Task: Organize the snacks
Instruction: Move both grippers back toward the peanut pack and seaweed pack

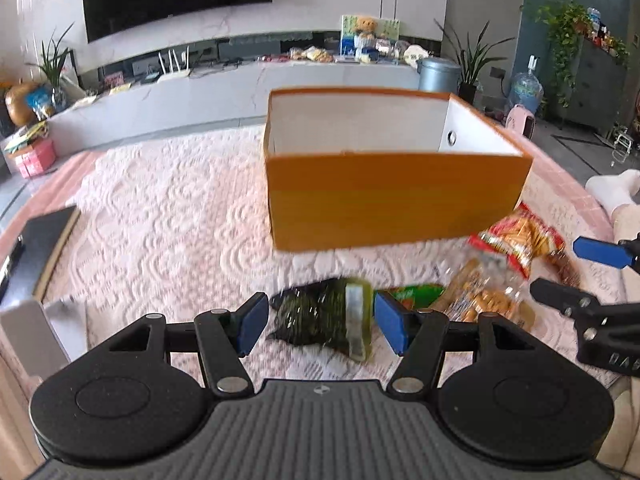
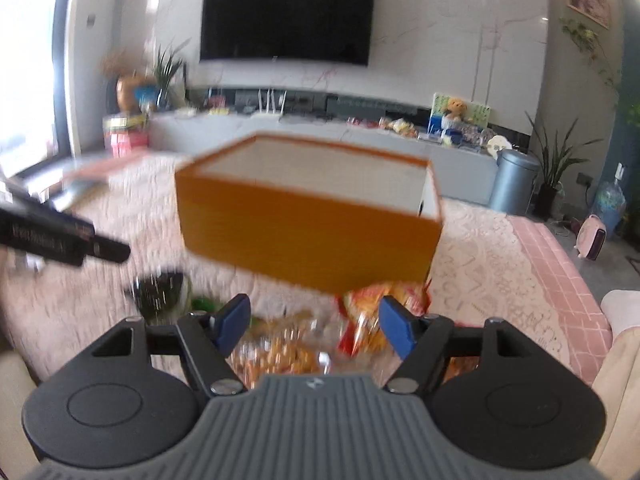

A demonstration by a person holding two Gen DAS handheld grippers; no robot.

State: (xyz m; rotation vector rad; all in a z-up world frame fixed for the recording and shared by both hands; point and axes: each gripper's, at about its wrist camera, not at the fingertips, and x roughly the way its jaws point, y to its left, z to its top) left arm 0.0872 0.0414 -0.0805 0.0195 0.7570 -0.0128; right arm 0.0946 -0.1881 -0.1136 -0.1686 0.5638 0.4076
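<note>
An open orange box (image 1: pixel 396 204) with a white inside stands on the pink quilted cloth (image 1: pixel 168 208); it also shows in the right wrist view (image 2: pixel 308 232). My left gripper (image 1: pixel 320 322) is open, its blue pads on either side of a dark green snack packet (image 1: pixel 320 316) lying on the cloth. Right of it lie a clear bag of golden snacks (image 1: pixel 484 296) and a red snack bag (image 1: pixel 520 240). My right gripper (image 2: pixel 314 330) is open above the clear bag (image 2: pixel 280 352) and the red bag (image 2: pixel 372 312); it shows at the right edge of the left wrist view (image 1: pixel 568 276).
A dark notebook (image 1: pixel 36 252) lies at the cloth's left edge. A green wrapper (image 1: pixel 416 294) lies between the packets. Behind stand a long TV bench (image 1: pixel 240 84), a grey bin (image 1: pixel 438 74) and plants. A person's white sock (image 1: pixel 616 188) is at the right.
</note>
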